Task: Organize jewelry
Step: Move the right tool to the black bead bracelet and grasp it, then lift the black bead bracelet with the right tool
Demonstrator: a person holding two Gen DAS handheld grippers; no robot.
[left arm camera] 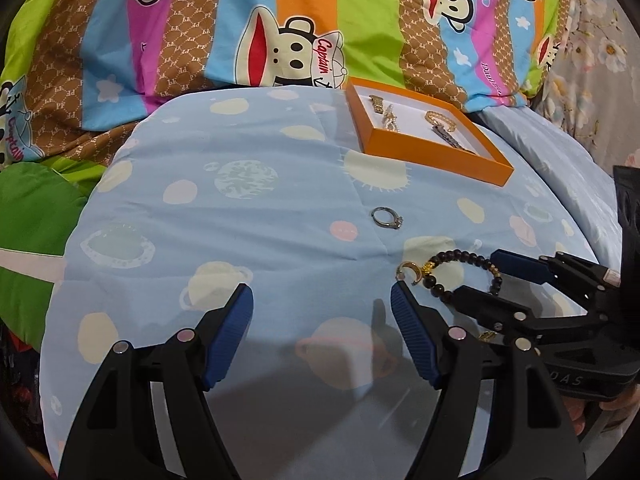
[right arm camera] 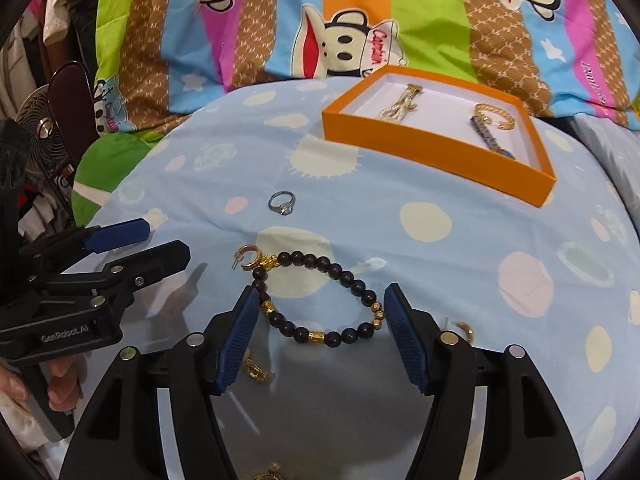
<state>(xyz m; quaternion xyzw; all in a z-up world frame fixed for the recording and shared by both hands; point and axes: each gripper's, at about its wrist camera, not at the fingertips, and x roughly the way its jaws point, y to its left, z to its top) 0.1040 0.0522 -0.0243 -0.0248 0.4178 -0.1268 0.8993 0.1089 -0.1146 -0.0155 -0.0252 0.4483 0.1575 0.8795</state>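
A: Step in hand, as I read it: picking up the bracelet (right arm camera: 320, 300). The right gripper (right arm camera: 320, 336) hangs over it at lower centre of the right view, jaws wide, one pad to each side of the bead loop. Pads look apart from the beads, or at most grazing them. Nothing held.

B: And the left gripper (left arm camera: 322, 332)?

A: Jaws also wide, empty, over bare cloth at the bottom of the left view. Its right finger sits just beside a gold hoop earring (left arm camera: 409, 271) that touches the bracelet's end.

B: Where does the jewelry go?

A: Judging by the task, into the orange tray (right arm camera: 420, 140), upper right of the right view. It already holds a gold chain piece, a gold bangle and a dark bar-shaped piece.

B: What else is loose?

A: A silver ring (right arm camera: 282, 202) with a stone, between bracelet and tray. More small gold pieces lie low in the right view, partly hidden by the fingers; I can't tell what they are.

B: Next move?

A: Close on one side of the loop rather than span it; beads will roll and the strand will sag, so a pinch across the strand looks safer. Watch that the hoop isn't dragged along.

B: Surface?

A: A soft, pale blue quilt (left arm camera: 240, 200) printed with planets, slightly creased. Behind it, a striped cartoon-monkey blanket (left arm camera: 280, 20) fills the top of both views. Clutter at far left of the right view is too dim to name.
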